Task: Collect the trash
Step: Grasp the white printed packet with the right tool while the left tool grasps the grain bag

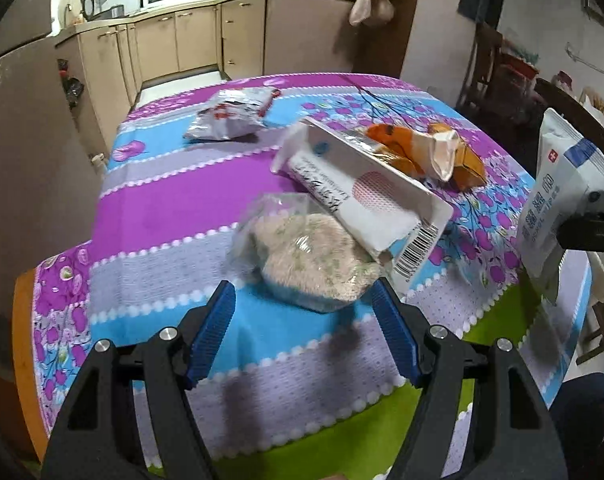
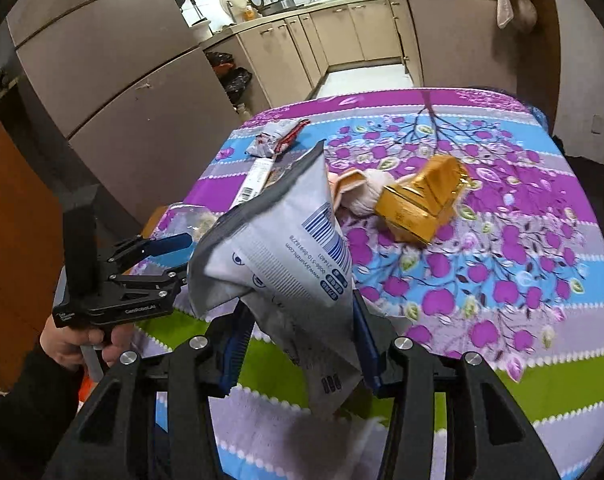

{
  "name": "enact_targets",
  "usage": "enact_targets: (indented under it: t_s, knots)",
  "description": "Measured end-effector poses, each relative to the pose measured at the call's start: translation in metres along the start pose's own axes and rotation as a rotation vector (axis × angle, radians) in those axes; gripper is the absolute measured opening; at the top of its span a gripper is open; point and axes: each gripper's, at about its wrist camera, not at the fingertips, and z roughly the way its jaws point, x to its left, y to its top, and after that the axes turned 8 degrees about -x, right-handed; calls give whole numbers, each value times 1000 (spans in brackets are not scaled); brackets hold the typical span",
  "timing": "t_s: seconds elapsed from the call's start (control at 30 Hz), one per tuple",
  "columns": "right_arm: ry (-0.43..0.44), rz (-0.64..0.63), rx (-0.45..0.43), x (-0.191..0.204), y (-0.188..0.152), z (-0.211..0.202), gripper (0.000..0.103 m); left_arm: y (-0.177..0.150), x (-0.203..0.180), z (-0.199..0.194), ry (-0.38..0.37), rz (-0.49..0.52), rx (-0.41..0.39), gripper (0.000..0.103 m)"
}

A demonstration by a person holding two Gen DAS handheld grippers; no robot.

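My right gripper [image 2: 298, 320] is shut on a white wet-wipes packet [image 2: 286, 248] and holds it above the table's near edge; the packet also shows at the right of the left wrist view [image 1: 558, 196]. My left gripper [image 1: 304, 300] is open, just short of a clear plastic bag with beige contents [image 1: 306, 256]. A white carton with a barcode [image 1: 362, 192] leans on that bag. An orange foil wrapper with a pale crumpled piece [image 1: 426, 152] lies behind it, and also shows in the right wrist view [image 2: 422, 200]. A silver and red snack wrapper [image 1: 234, 112] lies at the far left.
The table carries a purple, blue and green flowered cloth [image 1: 162, 200]. Kitchen cabinets [image 1: 190, 40] stand behind it. A fridge [image 2: 102, 60] stands to the left. Dark wooden chairs [image 1: 490, 68] stand at the far right.
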Motion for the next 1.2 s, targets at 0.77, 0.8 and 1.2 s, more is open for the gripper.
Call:
enact_targets:
  t_s: [0.77,0.8,1.2]
  knots:
    - [-106,-142,31,11,-3,28,58,0,72,8,186,-409,-49,90]
    - [-115,-152,33,11,-3,28,58,2,70,12,200,-396,-49,90]
    - [-162,-195,35,11,-6,33,42,11,59,11,198,-382,-106,31]
